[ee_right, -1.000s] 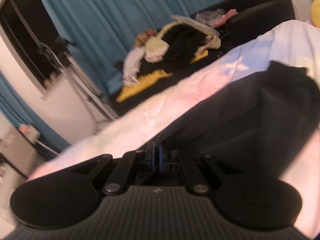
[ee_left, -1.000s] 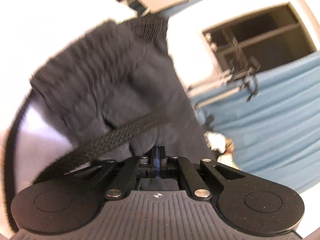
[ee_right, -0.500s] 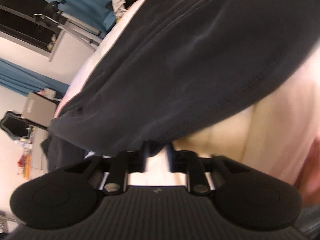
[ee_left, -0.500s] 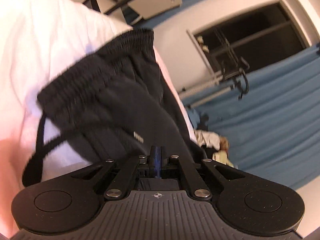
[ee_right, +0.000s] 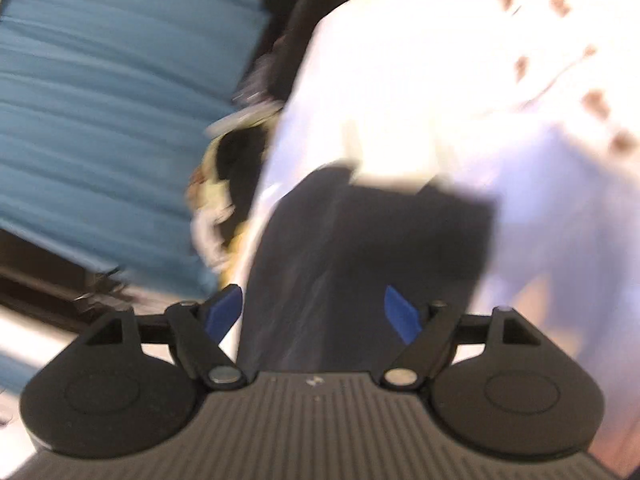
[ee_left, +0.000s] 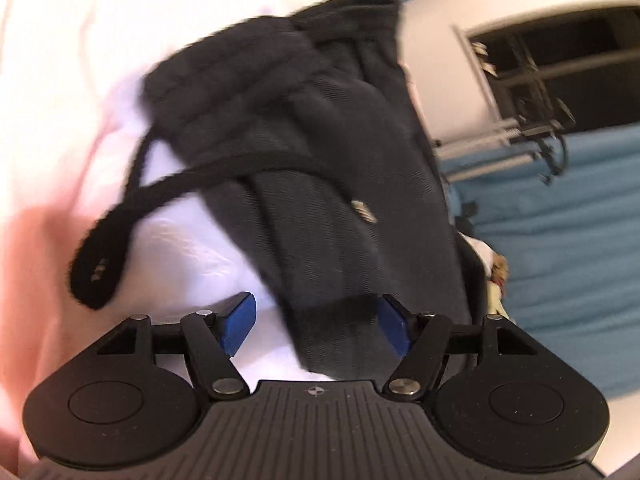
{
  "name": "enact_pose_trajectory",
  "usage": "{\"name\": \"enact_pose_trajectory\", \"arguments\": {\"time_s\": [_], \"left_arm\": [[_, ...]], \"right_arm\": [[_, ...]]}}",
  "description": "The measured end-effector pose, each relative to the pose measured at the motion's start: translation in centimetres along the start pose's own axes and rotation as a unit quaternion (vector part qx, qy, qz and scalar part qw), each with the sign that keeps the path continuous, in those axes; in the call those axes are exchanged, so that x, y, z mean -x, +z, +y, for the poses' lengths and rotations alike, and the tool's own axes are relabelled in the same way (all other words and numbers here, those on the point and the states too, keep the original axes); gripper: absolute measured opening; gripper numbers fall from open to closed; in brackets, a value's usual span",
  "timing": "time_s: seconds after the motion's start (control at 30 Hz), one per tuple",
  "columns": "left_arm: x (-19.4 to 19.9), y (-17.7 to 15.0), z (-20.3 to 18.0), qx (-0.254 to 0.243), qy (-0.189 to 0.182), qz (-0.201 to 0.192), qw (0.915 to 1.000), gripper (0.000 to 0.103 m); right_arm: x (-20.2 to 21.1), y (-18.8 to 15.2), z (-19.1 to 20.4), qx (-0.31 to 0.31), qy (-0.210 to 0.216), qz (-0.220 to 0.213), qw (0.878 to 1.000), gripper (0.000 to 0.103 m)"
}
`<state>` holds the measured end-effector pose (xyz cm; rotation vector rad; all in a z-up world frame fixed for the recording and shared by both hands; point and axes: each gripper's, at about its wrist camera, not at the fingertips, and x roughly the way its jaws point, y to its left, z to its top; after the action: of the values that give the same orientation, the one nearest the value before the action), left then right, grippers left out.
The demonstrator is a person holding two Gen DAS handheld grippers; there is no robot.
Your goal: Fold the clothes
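With both my left tool [ee_left: 316, 322] and right tool [ee_right: 312, 314] spread apart and holding nothing, the dark drawstring trousers [ee_left: 320, 168] lay mid-frame on the white bed sheet [ee_left: 80, 40], seemingly folded lengthwise, further folds remaining.

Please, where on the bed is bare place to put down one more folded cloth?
Bare white sheet lies beside the dark pants, past the drawstring loop. In the right view, more sheet is free beside the pants' other end. Both the left tool and the right tool are open over the fabric, so it is crowded there.
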<state>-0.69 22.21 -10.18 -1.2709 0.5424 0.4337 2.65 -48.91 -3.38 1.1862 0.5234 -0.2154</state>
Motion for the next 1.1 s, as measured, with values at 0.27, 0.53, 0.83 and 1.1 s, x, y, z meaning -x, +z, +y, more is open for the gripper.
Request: {"name": "enact_pose_trajectory", "arguments": {"time_s": [0.27, 0.53, 0.83, 1.1], "left_arm": [[-1.4, 0.7, 0.7, 0.02, 0.003, -0.004, 0.9998, 0.072], [-2.7, 2.1, 1.6, 0.061, -0.013, -0.017, 0.9979, 0.038], [1.3, 3.4, -0.9, -0.005, -0.084, -0.074, 0.9937, 0.012], [6.9, 13.0, -1.8, 0.045, -0.143, -0.033, 0.9881, 0.01]], "right_arm": [[-4.2, 2.3, -4.3, 0.0, -0.089, 0.084, 0.992, 0.083], [-5.6, 2.5, -4.6, 0.036, -0.106, 0.015, 0.994, 0.035], [-2.7, 2.5, 1.2, 0.137, -0.059, -0.055, 0.987, 0.01], [-3.4, 6.3, 12.6, 0.16, 0.037, -0.08, 0.983, 0.01]]}}
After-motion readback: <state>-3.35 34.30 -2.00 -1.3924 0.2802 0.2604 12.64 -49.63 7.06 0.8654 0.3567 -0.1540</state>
